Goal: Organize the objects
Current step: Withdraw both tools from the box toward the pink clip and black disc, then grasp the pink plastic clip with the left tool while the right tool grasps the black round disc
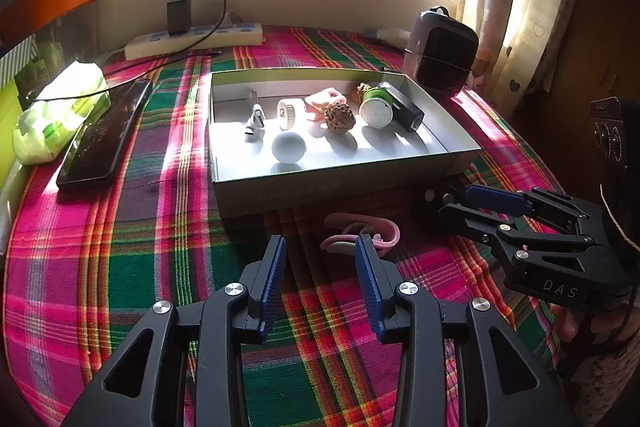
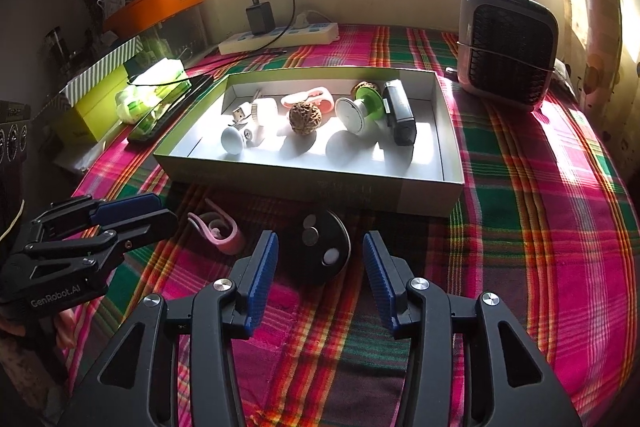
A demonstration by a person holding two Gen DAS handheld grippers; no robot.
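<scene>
A shallow cardboard box (image 1: pixel 304 187) (image 2: pixel 320 187) stands mid-table and holds a white ball (image 1: pixel 289 146), a walnut (image 1: pixel 340 119) (image 2: pixel 305 117), a green-and-white spool (image 1: pixel 376 109) (image 2: pixel 356 113), a black rectangular device (image 2: pixel 398 117), a USB plug and other small items. A pink clip (image 1: pixel 362 233) (image 2: pixel 219 233) lies on the cloth in front of the box, just past my open, empty left gripper (image 1: pixel 320 267). A black round disc (image 2: pixel 320 253) lies just ahead of my open, empty right gripper (image 2: pixel 320 271).
The table has a pink and green plaid cloth (image 1: pixel 140 247). A phone (image 1: pixel 104 135), a tissue pack (image 1: pixel 60 111) and a power strip (image 1: pixel 192 41) are at left and back. A small heater (image 2: pixel 506 51) stands at back right.
</scene>
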